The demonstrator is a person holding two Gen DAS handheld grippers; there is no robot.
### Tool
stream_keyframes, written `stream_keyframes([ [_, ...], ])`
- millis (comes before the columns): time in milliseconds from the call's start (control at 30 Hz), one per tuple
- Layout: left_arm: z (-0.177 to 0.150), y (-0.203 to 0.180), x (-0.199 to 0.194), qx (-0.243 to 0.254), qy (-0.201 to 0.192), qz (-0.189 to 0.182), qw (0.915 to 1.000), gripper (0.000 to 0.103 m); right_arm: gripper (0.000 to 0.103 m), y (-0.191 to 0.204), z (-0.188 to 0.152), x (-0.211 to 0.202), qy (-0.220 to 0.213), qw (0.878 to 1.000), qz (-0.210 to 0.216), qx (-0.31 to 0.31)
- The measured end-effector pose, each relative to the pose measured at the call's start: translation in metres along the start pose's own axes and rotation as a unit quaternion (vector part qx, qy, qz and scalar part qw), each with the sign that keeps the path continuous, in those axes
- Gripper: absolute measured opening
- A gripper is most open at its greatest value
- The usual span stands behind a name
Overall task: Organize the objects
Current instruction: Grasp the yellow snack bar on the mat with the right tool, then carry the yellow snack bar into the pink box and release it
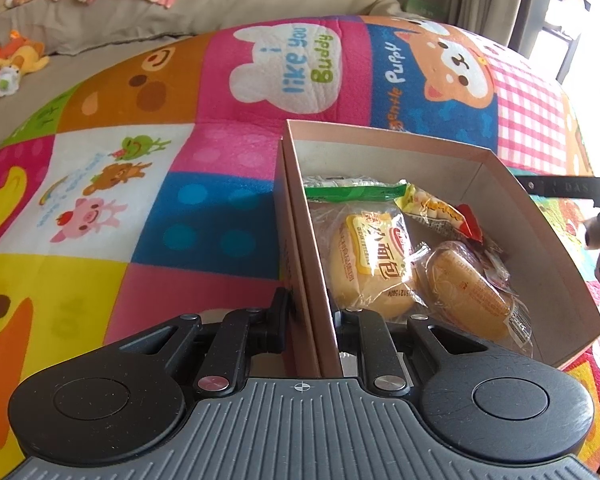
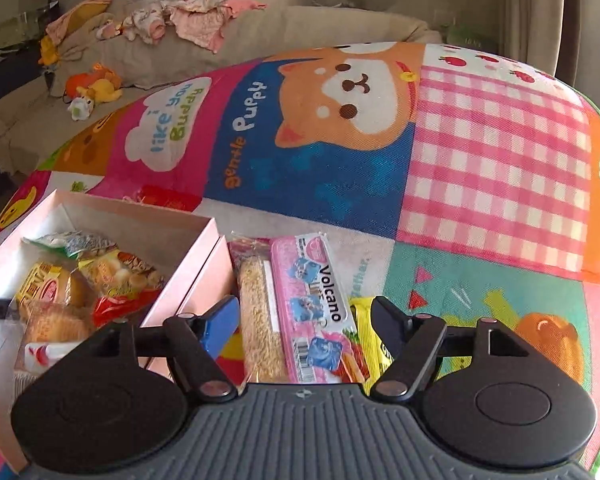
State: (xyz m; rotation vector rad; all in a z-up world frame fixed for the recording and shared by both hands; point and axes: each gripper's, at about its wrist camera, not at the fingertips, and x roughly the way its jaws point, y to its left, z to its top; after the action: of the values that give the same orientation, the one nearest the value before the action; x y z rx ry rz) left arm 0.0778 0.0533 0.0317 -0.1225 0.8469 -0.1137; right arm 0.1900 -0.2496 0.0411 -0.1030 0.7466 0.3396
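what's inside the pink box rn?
In the pink box: two wrapped buns, a green packet, a yellow-red snack bag. Anything beneath them is covered.

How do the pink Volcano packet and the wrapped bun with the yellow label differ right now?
The pink Volcano packet lies on the play mat outside the box; the wrapped bun is already inside it. The packet is flat, long and opaque; the bun is plump and round in clear wrap. The packet sits between the open right tool fingers. Both are sealed snacks.
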Motion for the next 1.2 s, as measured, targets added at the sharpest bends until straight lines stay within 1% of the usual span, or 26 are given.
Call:
stream_keyframes([
  [67,-0.001,0.000,0.000,0.000,0.000,0.000,1.0000,0.018,0.074,-0.009,0.010,0.014,-0.003,0.999,0.010,0.034],
  [167,-0.001,0.000,0.000,-0.001,0.000,0.000,1.0000,0.018,0.074,-0.021,0.022,0.034,-0.003,0.997,0.012,0.079],
  [267,-0.001,0.000,0.000,-0.002,0.000,-0.002,1.0000,0.018,0.074,-0.029,0.031,0.052,0.009,0.994,0.009,0.110],
  [333,-0.001,0.001,-0.001,-0.002,0.001,-0.003,1.0000,0.018,0.074,-0.033,0.032,0.054,0.015,0.993,0.001,0.120],
  [400,-0.001,0.001,-0.001,-0.003,0.001,-0.005,1.0000,0.019,0.074,-0.035,0.028,0.043,0.007,0.994,-0.005,0.112],
  [467,-0.001,0.001,-0.001,-0.004,-0.001,-0.005,1.0000,0.019,0.074,-0.035,0.017,0.025,0.006,0.996,-0.017,0.083],
  [533,-0.002,0.001,-0.001,-0.005,-0.003,-0.004,1.0000,0.019,0.074,-0.036,0.003,0.007,0.013,0.998,-0.017,0.059],
  [600,-0.002,0.001,-0.001,-0.007,-0.004,-0.005,1.0000,0.019,0.074,-0.037,-0.013,-0.007,0.028,0.998,-0.023,0.045],
  [667,-0.002,0.000,-0.002,-0.007,-0.004,-0.002,1.0000,0.018,0.066,-0.036,-0.029,-0.014,0.047,0.998,-0.029,0.039],
  [700,-0.003,-0.001,-0.002,-0.007,-0.004,0.000,1.0000,0.018,0.062,-0.036,-0.034,-0.019,0.042,0.998,-0.028,0.041],
  [733,-0.003,-0.001,-0.002,-0.007,-0.004,0.002,1.0000,0.018,0.050,-0.035,-0.038,-0.023,0.042,0.998,-0.027,0.044],
  [767,-0.002,-0.002,-0.002,-0.008,-0.005,0.004,0.9999,0.018,0.044,-0.033,-0.041,-0.027,0.041,0.998,-0.027,0.049],
  [800,-0.002,-0.002,-0.001,-0.010,-0.005,0.005,0.9999,0.018,0.035,-0.032,-0.043,-0.029,0.042,0.997,-0.030,0.054],
  [833,-0.002,-0.002,-0.001,-0.009,-0.006,0.007,0.9999,0.017,0.032,-0.029,-0.047,-0.031,0.044,0.997,-0.035,0.061],
  [867,-0.002,-0.003,-0.001,-0.006,-0.007,0.010,0.9999,0.017,0.031,-0.026,-0.051,-0.033,0.043,0.996,-0.045,0.064],
  [933,-0.003,-0.005,-0.001,-0.001,-0.009,0.014,0.9999,0.017,0.025,-0.021,-0.060,-0.037,0.045,0.995,-0.063,0.059],
  [967,-0.004,-0.006,-0.001,0.000,-0.010,0.015,0.9998,0.017,0.024,-0.020,-0.065,-0.040,0.047,0.995,-0.070,0.061],
  [1067,-0.005,-0.005,-0.002,0.005,-0.012,0.015,0.9998,0.016,0.023,-0.019,-0.077,-0.055,0.045,0.993,-0.076,0.080],
  [1200,-0.006,-0.003,-0.002,0.002,-0.013,0.009,0.9999,0.017,0.023,-0.011,-0.094,-0.079,0.059,0.990,-0.074,0.109],
])
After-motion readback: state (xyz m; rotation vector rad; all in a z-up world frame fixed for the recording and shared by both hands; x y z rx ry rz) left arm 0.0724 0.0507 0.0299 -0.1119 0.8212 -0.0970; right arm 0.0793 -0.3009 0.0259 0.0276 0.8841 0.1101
